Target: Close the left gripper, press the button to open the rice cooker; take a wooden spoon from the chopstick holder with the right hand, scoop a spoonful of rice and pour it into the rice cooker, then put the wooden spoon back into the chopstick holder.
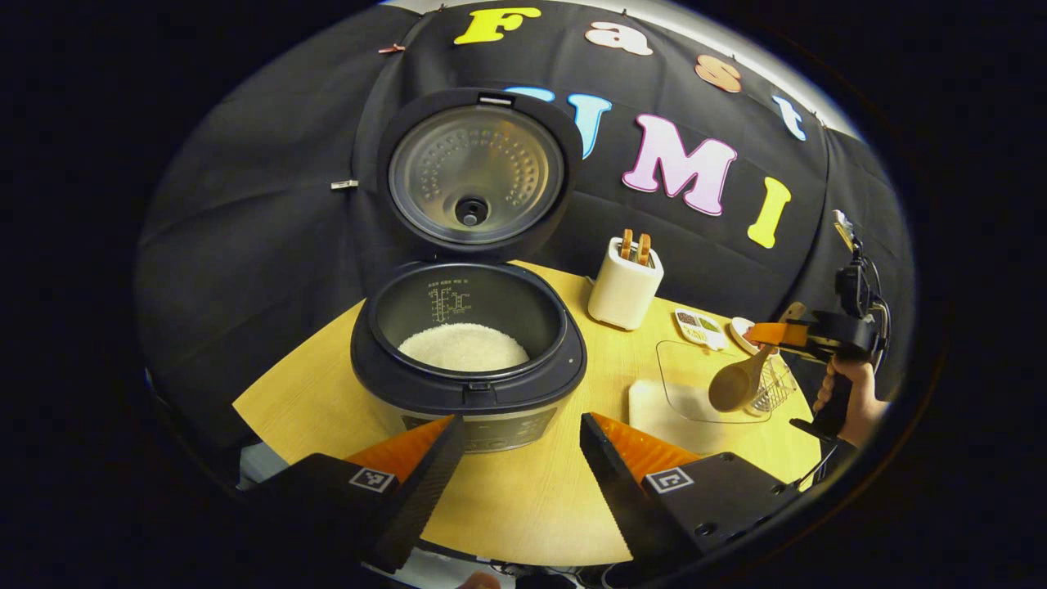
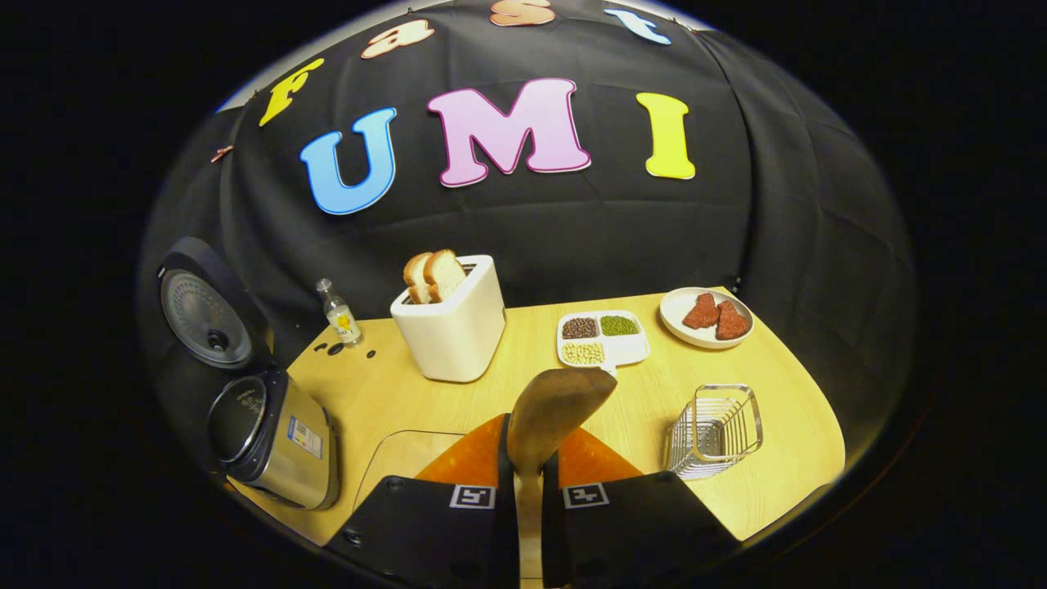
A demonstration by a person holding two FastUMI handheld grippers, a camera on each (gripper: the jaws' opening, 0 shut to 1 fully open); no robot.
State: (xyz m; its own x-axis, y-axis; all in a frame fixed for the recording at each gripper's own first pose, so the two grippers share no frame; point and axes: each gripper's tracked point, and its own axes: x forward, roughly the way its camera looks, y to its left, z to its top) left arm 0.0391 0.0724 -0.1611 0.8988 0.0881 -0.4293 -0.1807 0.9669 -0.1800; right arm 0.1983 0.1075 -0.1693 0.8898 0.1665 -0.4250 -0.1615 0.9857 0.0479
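Note:
The rice cooker (image 1: 470, 368) stands open at the table's left with its lid (image 1: 474, 176) upright, and white rice (image 1: 464, 347) lies in the pot. My left gripper (image 1: 519, 425) is open just in front of the cooker, nothing between its fingers. My right gripper (image 2: 527, 458) is shut on the handle of the wooden spoon (image 2: 560, 405), whose bowl points forward and looks empty. From the left gripper view, the right gripper (image 1: 777, 334) holds the spoon (image 1: 736, 384) above the clear tray (image 1: 679, 384), beside the wire chopstick holder (image 1: 775, 388). The wire chopstick holder (image 2: 713, 432) stands empty to the spoon's right.
A white toaster (image 2: 454, 327) with bread slices stands at the back centre. A divided dish of beans (image 2: 604, 337), a plate with red pieces (image 2: 707, 315) and a small bottle (image 2: 339, 315) sit along the back. A hand (image 1: 859, 401) holds the right gripper's grip.

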